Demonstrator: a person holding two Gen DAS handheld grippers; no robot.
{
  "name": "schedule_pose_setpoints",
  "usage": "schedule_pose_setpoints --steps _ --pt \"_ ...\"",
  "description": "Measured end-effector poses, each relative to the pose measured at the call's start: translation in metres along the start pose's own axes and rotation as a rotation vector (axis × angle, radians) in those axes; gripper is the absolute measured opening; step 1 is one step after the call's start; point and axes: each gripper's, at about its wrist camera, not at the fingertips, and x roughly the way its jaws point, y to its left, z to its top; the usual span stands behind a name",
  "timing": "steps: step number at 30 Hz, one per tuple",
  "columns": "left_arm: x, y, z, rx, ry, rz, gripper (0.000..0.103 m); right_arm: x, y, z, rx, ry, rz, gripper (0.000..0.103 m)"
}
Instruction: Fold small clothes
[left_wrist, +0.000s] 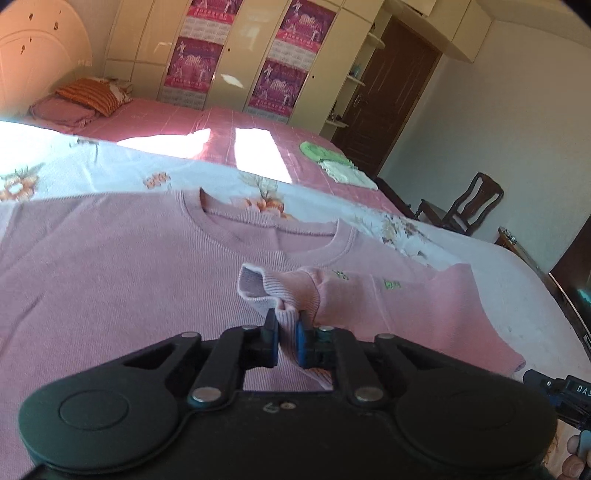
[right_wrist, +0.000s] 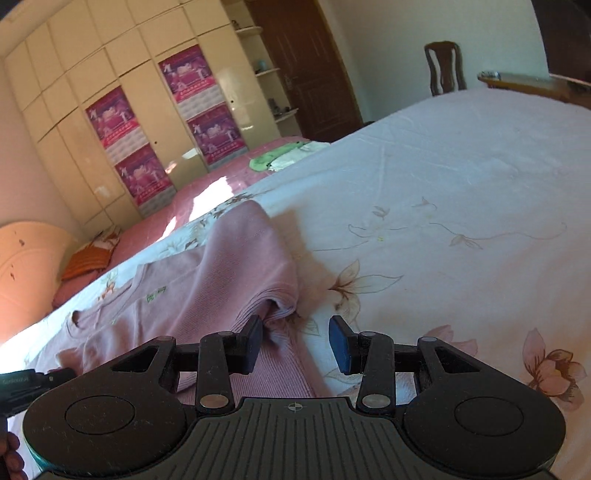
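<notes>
bedroom setting: a cream wardrobe (left_wrist: 236, 62) with purple posters (left_wrist: 295, 85) lines the far wall, a dark wooden door (left_wrist: 391, 92) beside it, a wooden chair (left_wrist: 469, 206) near the wall. a bed with a pink cover (left_wrist: 177, 118) lies beyond the work surface, which is a white floral sheet (right_wrist: 443, 206). a pink sweater (left_wrist: 110, 273) lies flat on the sheet, neckline facing away in the left wrist view. the left gripper (left_wrist: 286, 325) is clamped on the ribbed cuff (left_wrist: 255, 286) of one sleeve, held over the sweater's chest. the right gripper (right_wrist: 295, 332) stands with jaws apart, holding nothing, at the sweater's ribbed hem corner (right_wrist: 284, 308); its left finger (right_wrist: 253, 339) is over the fabric, its right finger (right_wrist: 341, 343) over bare sheet. folded green and white cloth (left_wrist: 332, 158) sits on the pink bed, well apart.
</notes>
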Motion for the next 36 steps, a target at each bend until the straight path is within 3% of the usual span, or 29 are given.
schedule_pose_setpoints --steps 3,7,9,13,14,18,19,20,21,23,26,28,30,33,34,35,36 --pt "-0.015 0.01 0.005 0.041 -0.033 0.05 0.008 -0.005 -0.011 0.011 0.079 0.016 0.075 0.041" --pt "-0.001 0.033 -0.002 0.003 0.046 0.068 0.01 -0.003 -0.021 0.028 0.171 0.07 0.189 0.041" --pt "0.0 0.035 -0.009 0.008 0.051 0.086 0.019 0.003 -0.025 0.034 0.233 0.12 0.259 0.041" --pt "0.002 0.037 -0.015 -0.025 0.051 0.09 0.056 0.02 -0.044 0.047 0.38 0.21 0.339 0.041" --pt "0.004 0.037 -0.016 -0.03 0.053 0.093 0.057 0.024 -0.052 0.053 0.418 0.219 0.347 0.041" --pt "0.015 0.043 -0.013 -0.097 0.061 0.06 0.052 0.038 -0.071 0.071 0.495 0.22 0.356 0.041" --pt "0.018 0.044 -0.01 -0.113 0.063 0.051 0.043 0.037 -0.075 0.068 0.504 0.219 0.351 0.041" --pt "0.02 0.045 -0.008 -0.119 0.065 0.041 0.018 0.04 -0.075 0.07 0.502 0.215 0.346 0.041" --pt "0.021 0.045 -0.006 -0.121 0.06 0.043 0.009 0.04 -0.074 0.072 0.488 0.209 0.333 0.041" --pt "0.01 0.041 -0.004 -0.109 -0.01 0.046 0.008 0.038 -0.064 0.068 0.397 0.212 0.289 0.007" --pt "-0.01 0.029 -0.007 -0.023 -0.094 0.08 0.008 0.027 -0.05 0.068 0.232 0.169 0.263 0.006" --pt "-0.007 0.031 -0.014 -0.006 -0.074 0.113 0.009 0.03 -0.038 0.06 0.084 0.184 0.191 0.006" --pt "0.007 0.037 -0.022 -0.012 -0.011 0.132 0.009 0.031 -0.037 0.055 0.048 0.187 0.193 0.006" --pt "0.005 0.041 -0.025 0.0 -0.015 0.141 0.024 0.023 -0.032 0.054 -0.037 0.208 0.197 0.006" --pt "-0.001 0.042 -0.024 -0.004 -0.027 0.162 0.036 0.014 -0.033 0.049 -0.068 0.208 0.205 0.008" --pt "-0.007 0.043 -0.023 -0.009 -0.05 0.188 0.043 0.003 -0.034 0.045 -0.104 0.183 0.205 0.01" --pt "-0.015 0.043 -0.022 -0.01 -0.078 0.207 0.043 -0.01 -0.034 0.043 -0.142 0.148 0.208 0.01"
